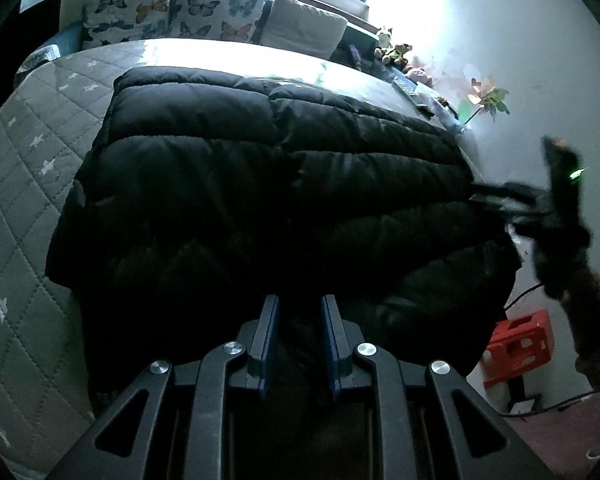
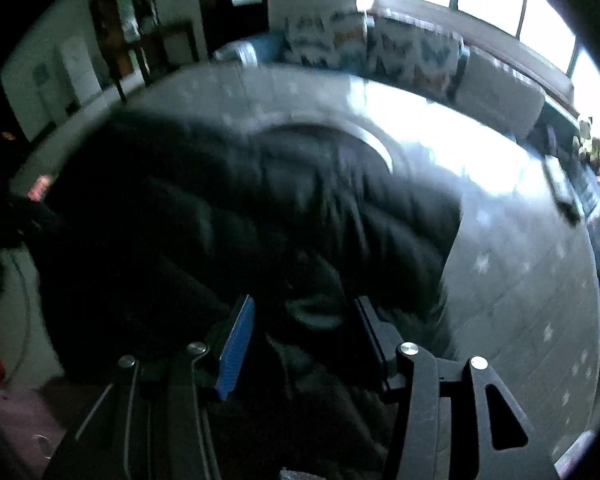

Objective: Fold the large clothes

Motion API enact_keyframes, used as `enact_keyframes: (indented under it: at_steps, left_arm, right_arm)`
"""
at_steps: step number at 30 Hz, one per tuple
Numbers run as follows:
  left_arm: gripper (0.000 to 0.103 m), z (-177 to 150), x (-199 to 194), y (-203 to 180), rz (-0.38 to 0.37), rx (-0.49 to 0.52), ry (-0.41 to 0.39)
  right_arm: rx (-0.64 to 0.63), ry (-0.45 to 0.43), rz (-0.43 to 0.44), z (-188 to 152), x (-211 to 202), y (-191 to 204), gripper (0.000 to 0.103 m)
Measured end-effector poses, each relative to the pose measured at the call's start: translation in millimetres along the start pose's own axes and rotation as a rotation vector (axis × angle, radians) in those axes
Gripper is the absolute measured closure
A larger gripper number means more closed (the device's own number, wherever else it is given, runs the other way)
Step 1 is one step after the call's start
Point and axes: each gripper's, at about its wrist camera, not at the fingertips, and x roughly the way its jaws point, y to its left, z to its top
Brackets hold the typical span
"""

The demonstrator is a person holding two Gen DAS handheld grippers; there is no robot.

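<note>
Left tongs (image 1: 299, 312) narrowly parted, right tongs (image 2: 304, 320) half open, grip on either indiscernible: black puffer jacket (image 1: 260, 168) directly ahead on the bed (image 1: 24, 208), seemingly bulky, light, soft, slippery; best pinched at hem.

Black quilted puffer jacket (image 1: 268, 152) of faintly glossy padded cloth lies on a matt grey stitched, star-printed bed cover (image 1: 24, 184).
</note>
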Motion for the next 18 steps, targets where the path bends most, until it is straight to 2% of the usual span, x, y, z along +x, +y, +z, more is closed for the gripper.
enact_keyframes:
  at_steps: [5, 9, 12, 15, 18]
  left_arm:
    - [0.08, 7.7, -11.0, -4.9, -0.005, -0.025, 0.015]
    - [0.08, 17.1, -43.6, -11.2, 0.037, -0.002, -0.054]
    - [0.08, 25.7, -61.4, -5.1, 0.071, -0.02, -0.113]
    - [0.08, 37.1, -70.3, 21.7, 0.119, -0.104, -0.142]
    - [0.08, 41.2, -72.9, 43.1, 0.105, -0.175, -0.147]
  right_arm:
    - [0.0, -0.015, 0.003, -5.3, 2.8, 1.4, 0.046]
    - [-0.014, -0.012, 0.01, -7.8, -0.3, 2.1, 0.045]
    - [-0.007, -0.016, 0.013, -11.3, -1.8, 0.5, 0.045]
    - [-0.008, -0.02, 0.012, -11.4, 0.5, 0.1, 0.045]
    - [-0.008, -0.024, 0.017, -12.7, 0.0, -1.6, 0.045]
